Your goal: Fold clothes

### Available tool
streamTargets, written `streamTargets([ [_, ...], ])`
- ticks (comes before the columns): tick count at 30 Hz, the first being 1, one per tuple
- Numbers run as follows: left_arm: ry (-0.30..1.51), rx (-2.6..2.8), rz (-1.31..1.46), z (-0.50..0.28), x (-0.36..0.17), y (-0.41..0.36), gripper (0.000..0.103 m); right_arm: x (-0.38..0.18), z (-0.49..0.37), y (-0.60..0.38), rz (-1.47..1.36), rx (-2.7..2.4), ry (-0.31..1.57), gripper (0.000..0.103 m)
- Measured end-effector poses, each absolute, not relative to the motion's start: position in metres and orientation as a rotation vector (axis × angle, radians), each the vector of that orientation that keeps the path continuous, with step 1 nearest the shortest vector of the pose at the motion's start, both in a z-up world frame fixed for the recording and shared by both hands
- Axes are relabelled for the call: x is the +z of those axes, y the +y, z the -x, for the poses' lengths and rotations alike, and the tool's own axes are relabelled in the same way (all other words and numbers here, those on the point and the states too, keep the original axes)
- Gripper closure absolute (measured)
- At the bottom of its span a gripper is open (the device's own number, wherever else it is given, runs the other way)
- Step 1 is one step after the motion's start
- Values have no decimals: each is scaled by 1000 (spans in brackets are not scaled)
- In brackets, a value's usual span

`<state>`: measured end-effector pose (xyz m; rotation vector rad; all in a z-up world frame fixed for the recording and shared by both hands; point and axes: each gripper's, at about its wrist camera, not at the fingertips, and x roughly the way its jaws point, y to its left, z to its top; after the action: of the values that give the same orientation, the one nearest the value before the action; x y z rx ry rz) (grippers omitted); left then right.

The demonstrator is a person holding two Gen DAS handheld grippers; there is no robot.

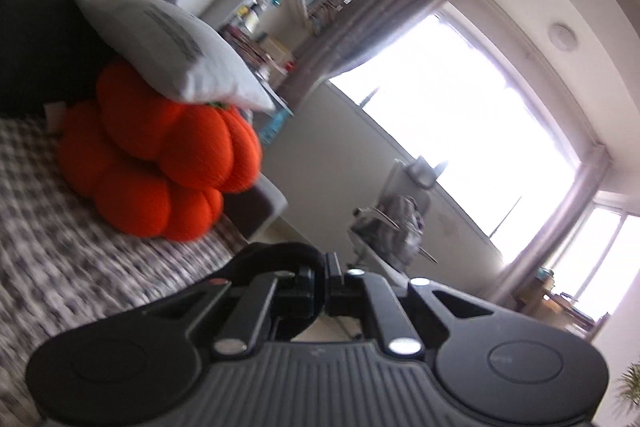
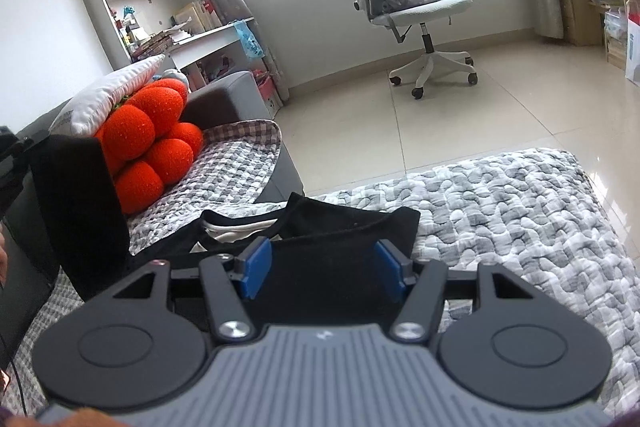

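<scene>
We have the black cotton T-shirt point(image 2: 320, 227) lying on the grey-and-white quilted bed cover point(image 2: 520, 219), its neckline with the pale inner lining turned toward the sofa end. One part of it, likely a sleeve or side panel, rises as a dark hanging sheet at the left of the right wrist view, and we judge that this is because our left tool point(image 1: 324, 279) has lifted it. In the left wrist view that tool's fingers are pressed together with a fold of black cloth bulging just beside them, so we read it as clamped on the shirt. Its camera points up toward the window and bookshelf and is blurred, which fits a raised, tilted hold meant to carry the flap over the body of the garment.

Our right tool point(image 2: 320, 267) sits low over the near part of the shirt with its blue-padded fingers point(image 2: 256, 267) spread apart and nothing between them but the flat cloth beneath. We think it is placed there either to pin the body down or to take the matching edge, so that the fold lands straight.

The orange knitted pumpkin-shaped cushion point(image 2: 152, 151) and the white printed pillow point(image 2: 116, 95) rest against the dark grey sofa back, well apart from the shirt and out of the folding area. The folding looks to be at an early stage.
</scene>
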<state>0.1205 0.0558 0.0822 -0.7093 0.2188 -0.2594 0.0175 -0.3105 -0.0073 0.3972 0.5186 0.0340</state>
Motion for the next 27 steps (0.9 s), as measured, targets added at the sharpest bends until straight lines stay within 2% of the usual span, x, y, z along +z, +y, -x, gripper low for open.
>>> streamTargets([
  [13,319,-434,745,-114,63,-16,99,-7,-15,-318,-445,40,514,41],
  [27,560,-587,689,-107,-16,-94,99,-14,-14,-337,-535,30,530,41],
])
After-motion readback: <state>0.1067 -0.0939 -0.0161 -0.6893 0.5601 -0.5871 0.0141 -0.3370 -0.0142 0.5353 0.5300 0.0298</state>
